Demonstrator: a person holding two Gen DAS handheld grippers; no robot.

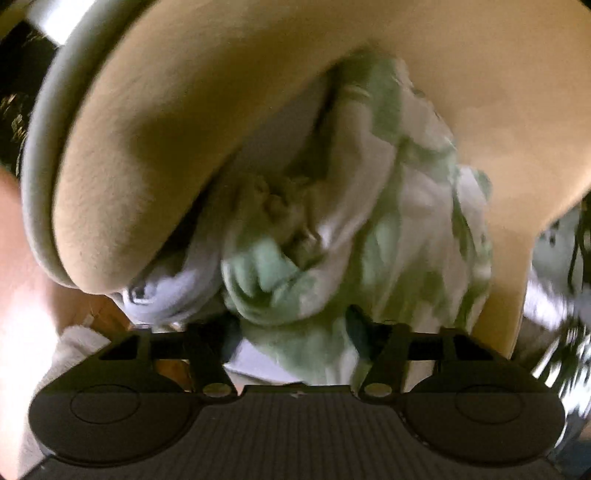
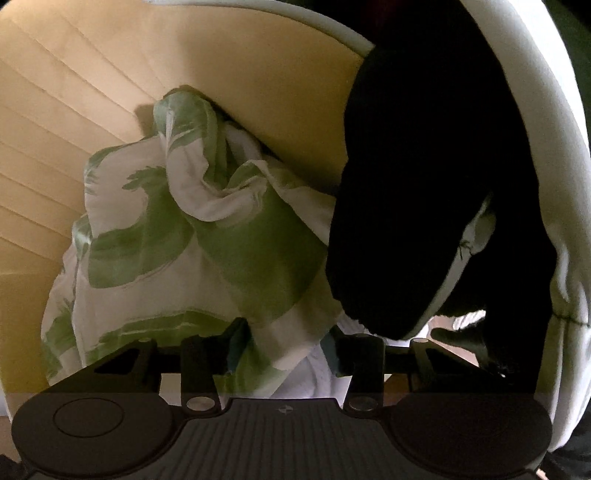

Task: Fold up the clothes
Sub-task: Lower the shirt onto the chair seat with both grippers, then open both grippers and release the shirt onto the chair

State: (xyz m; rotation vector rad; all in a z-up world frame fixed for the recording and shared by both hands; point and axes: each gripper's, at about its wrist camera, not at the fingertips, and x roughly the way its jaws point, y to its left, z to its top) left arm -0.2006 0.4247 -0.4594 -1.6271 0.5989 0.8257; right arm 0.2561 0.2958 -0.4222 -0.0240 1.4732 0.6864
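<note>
Crumpled and unfolded on a tan cushioned seat, beside a black garment, a green-and-white printed garment, its cloth bunched between the spread fingers of both the left hand-held gripper and right hand-held gripper, firm grip impossible to tell; likely being gathered, needing spreading flat next.

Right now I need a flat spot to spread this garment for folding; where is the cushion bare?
Bare tan cushion lies beyond and left of the green-and-white garment, up to the pale rim. In the left wrist view, bare cushion flanks the garment toward the grey edge. Crowded: the right side, where a black garment lies against it.
</note>
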